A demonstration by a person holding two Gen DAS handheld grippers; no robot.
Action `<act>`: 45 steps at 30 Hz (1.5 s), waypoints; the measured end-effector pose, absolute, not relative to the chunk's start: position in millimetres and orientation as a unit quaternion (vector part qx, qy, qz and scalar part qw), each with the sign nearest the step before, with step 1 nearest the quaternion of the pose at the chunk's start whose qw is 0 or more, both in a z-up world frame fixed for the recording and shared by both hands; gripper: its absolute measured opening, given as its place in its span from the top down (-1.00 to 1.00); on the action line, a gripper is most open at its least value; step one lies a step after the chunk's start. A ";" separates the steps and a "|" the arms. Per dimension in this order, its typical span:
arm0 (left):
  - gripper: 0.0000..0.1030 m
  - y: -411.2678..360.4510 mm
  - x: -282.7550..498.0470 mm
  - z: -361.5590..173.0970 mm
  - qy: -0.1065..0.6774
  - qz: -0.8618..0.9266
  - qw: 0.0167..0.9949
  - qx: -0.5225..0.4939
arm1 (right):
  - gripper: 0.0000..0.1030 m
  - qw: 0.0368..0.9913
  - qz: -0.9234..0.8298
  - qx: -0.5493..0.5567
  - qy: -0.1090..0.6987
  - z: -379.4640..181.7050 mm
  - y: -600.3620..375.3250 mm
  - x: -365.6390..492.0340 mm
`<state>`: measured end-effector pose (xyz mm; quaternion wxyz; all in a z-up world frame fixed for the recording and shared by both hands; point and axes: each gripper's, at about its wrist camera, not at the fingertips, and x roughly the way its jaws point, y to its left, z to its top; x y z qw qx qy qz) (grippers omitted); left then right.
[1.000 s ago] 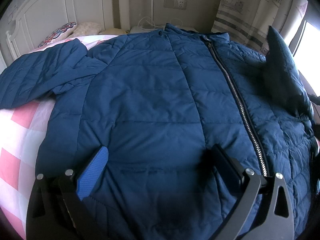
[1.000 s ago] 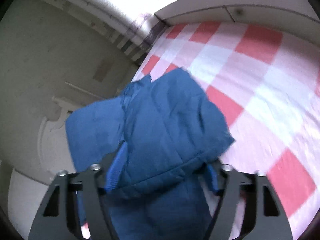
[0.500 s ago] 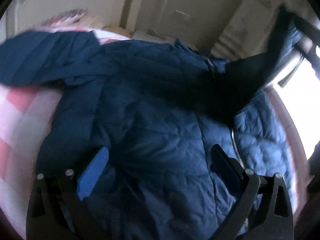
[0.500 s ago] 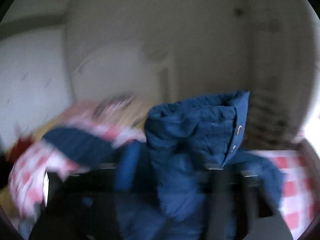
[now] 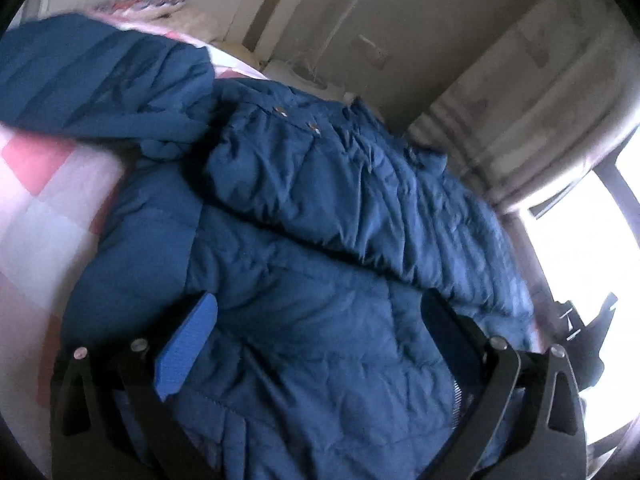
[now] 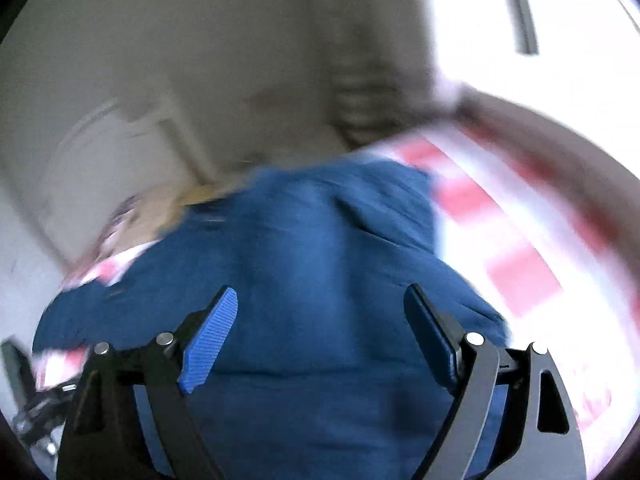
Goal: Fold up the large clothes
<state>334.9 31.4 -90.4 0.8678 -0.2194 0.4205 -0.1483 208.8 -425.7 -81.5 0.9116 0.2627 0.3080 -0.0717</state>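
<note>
A dark blue quilted jacket (image 5: 320, 360) lies front up on a bed with a pink and white checked sheet (image 5: 36, 208). One sleeve (image 5: 360, 200) lies folded across its chest, snaps showing at the cuff. The other sleeve (image 5: 80, 80) stretches out to the upper left. My left gripper (image 5: 320, 304) is open over the jacket's lower body, with nothing pinched between its fingers. In the blurred right wrist view, my right gripper (image 6: 320, 294) stands wide open above the jacket (image 6: 320, 248), and no cloth is between its pads.
A patterned pillow (image 5: 140, 0) lies at the head of the bed, against a pale wall. A striped curtain (image 5: 520, 100) hangs beside a bright window (image 5: 592, 240). Bare checked sheet (image 6: 520, 272) shows to the right of the jacket.
The right gripper carried the sleeve up and over the jacket, then let go and opened wide. That sleeve now lies across the chest. The left gripper's view has tilted while it stayed open.
</note>
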 end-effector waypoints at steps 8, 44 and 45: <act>-0.90 48.6 347.1 -80.4 0.444 -0.105 0.846 -0.277 | -0.54 0.909 -0.049 0.310 0.273 -82.6 -441.0 195.0; -0.87 -37.6 375.1 -43.3 0.359 0.023 0.932 0.045 | -0.54 0.900 -0.057 0.351 0.253 -97.0 -455.2 184.7; -0.87 -44.3 386.0 -59.8 0.381 0.020 0.923 0.050 | -0.54 0.900 -0.058 0.349 0.253 -96.7 -454.8 184.7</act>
